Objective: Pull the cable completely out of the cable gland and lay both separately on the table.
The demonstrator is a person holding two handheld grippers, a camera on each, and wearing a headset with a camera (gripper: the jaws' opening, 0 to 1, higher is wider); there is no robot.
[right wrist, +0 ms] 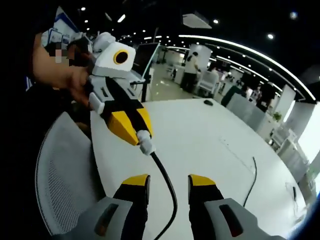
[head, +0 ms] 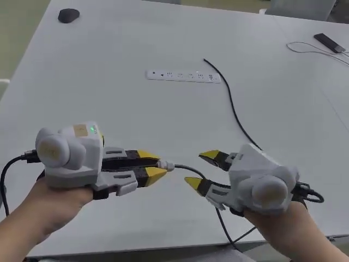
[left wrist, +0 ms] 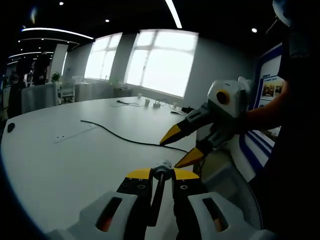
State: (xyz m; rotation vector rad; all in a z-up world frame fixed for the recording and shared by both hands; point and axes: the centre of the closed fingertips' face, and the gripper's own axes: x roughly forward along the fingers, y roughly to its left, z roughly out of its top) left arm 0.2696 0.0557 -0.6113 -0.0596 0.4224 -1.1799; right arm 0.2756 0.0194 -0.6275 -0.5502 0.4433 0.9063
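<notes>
My left gripper [head: 158, 165] has its jaws pressed together on the gland [head: 167, 165], held just over the table [head: 109, 103] near its front edge. The cable [head: 188, 170] comes out of the gland's tip and runs between the spread jaws of my right gripper [head: 200, 168], which sit either side of it without pinching, then drops past the front edge. A power strip [head: 182, 76] lies toward the far edge
</notes>
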